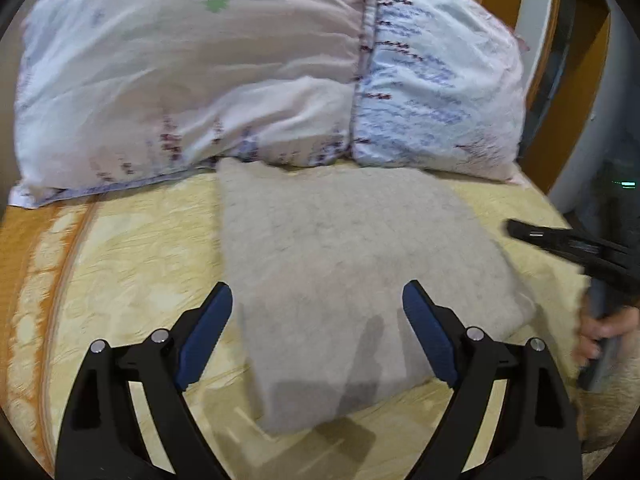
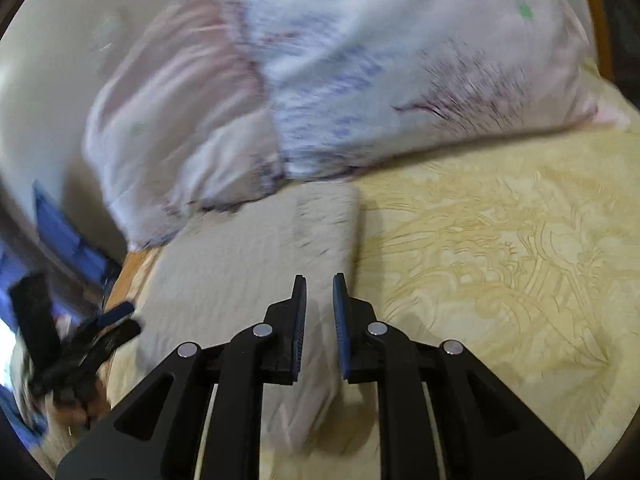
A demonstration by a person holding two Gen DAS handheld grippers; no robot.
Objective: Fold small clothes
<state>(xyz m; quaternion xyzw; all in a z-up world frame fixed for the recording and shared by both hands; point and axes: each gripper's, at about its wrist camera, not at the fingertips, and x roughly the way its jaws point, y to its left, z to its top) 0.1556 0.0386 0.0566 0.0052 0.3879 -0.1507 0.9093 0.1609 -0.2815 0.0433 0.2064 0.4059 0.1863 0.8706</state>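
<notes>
A folded grey cloth (image 1: 352, 276) lies flat on the yellow patterned bedspread (image 1: 132, 256), its far edge against the pillows. My left gripper (image 1: 318, 300) is open wide, its blue pads either side of the cloth's near part, holding nothing. My right gripper (image 2: 319, 292) hovers over the same cloth (image 2: 248, 264), near its right edge; its jaws stand a narrow gap apart with nothing between them. The right gripper also shows at the right edge of the left wrist view (image 1: 576, 256), and the left gripper at the left edge of the right wrist view (image 2: 80, 344).
Two large pale floral pillows (image 1: 192, 80) (image 2: 360, 72) lie along the head of the bed behind the cloth. A wooden bed frame (image 1: 560, 112) and a dark device with a green light (image 1: 624, 184) stand at the right. Bedspread (image 2: 500, 260) stretches to the right.
</notes>
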